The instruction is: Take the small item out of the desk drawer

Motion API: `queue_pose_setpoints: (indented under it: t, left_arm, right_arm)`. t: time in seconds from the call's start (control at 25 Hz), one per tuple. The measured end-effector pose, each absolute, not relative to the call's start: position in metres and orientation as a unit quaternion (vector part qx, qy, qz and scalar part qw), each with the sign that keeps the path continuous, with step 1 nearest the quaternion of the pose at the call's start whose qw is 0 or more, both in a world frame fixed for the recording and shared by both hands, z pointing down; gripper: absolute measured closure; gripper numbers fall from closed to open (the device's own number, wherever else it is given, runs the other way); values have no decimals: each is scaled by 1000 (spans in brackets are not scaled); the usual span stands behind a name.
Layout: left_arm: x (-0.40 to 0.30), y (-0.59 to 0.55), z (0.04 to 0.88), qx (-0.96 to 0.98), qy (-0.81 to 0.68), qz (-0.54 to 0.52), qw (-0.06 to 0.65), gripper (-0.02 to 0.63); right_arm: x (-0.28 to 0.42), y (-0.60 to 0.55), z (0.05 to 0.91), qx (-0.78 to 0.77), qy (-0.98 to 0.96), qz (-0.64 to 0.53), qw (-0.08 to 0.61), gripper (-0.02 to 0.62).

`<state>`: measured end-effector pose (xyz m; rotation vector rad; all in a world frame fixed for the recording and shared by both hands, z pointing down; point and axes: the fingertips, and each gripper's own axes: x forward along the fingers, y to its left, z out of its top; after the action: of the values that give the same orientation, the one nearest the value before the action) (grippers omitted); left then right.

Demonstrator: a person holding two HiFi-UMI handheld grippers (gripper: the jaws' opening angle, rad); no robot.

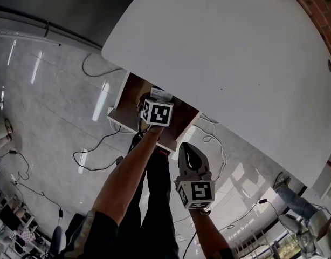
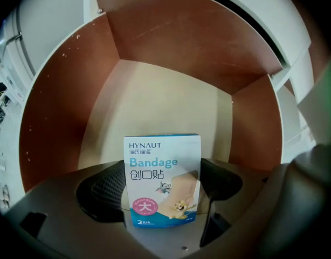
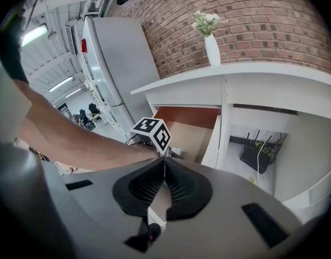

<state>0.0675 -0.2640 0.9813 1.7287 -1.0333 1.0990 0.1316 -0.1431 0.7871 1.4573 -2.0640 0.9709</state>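
A white counter (image 1: 225, 53) stands by a brick wall (image 3: 262, 20), its brown drawer (image 2: 171, 90) open over a glossy floor (image 1: 52, 90). The left gripper's (image 2: 163, 190) fingers (image 2: 101, 190) are clamped on a bandage box (image 2: 162, 171), which is upright with its label facing the camera, over the drawer's bare bottom. The right gripper's (image 3: 164, 182) fingers (image 3: 184, 185) are pressed together with nothing between them. It sits just outside the drawer front, beside the left forearm (image 1: 128, 177).
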Motion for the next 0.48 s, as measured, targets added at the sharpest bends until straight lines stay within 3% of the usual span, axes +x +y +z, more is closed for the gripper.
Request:
queue_pose_setpoints:
  t: [0.48]
  left_arm:
    - [60, -263, 915, 717, -405, 419, 382, 167]
  right_arm:
    - [127, -152, 750, 542, -742, 347, 185, 571]
